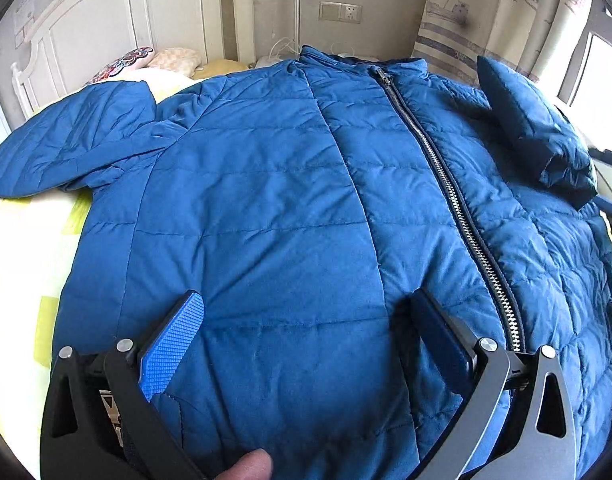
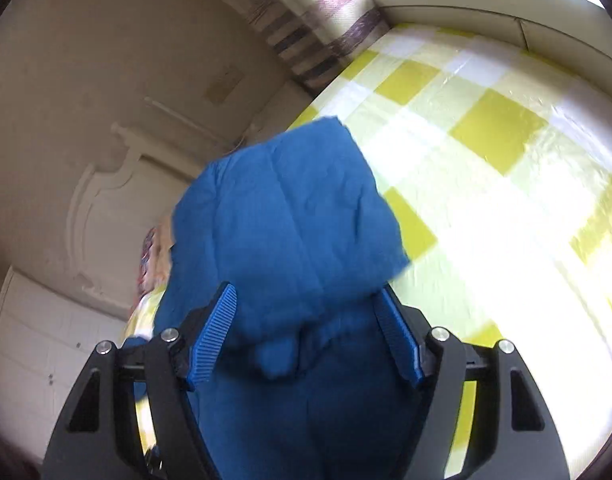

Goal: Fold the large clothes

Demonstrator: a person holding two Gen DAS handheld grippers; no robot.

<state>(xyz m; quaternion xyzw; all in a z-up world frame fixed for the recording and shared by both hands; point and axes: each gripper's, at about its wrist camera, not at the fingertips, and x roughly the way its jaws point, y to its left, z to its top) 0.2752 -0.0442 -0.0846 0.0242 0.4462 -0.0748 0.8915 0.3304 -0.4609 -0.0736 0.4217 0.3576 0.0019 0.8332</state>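
Observation:
A blue quilted jacket (image 1: 266,184) lies front up on the bed, zipper (image 1: 457,200) closed, collar at the far end. Its left sleeve (image 1: 74,140) is spread out to the left. Its right sleeve (image 1: 537,128) is lifted above the jacket's right side. My left gripper (image 1: 306,312) is open over the jacket's lower front, its blue pads (image 1: 174,344) wide apart with nothing held. In the right wrist view my right gripper (image 2: 306,320) has the sleeve (image 2: 290,220) bunched between its jaws, which stand fairly wide; the cuff end sticks up past the fingertips.
The bed has a yellow and white checked sheet (image 2: 485,128). A white headboard (image 1: 106,20) and pillows (image 1: 146,60) are at the far left. A wall with a socket (image 1: 341,12) and a curtain (image 1: 465,12) stand beyond the collar.

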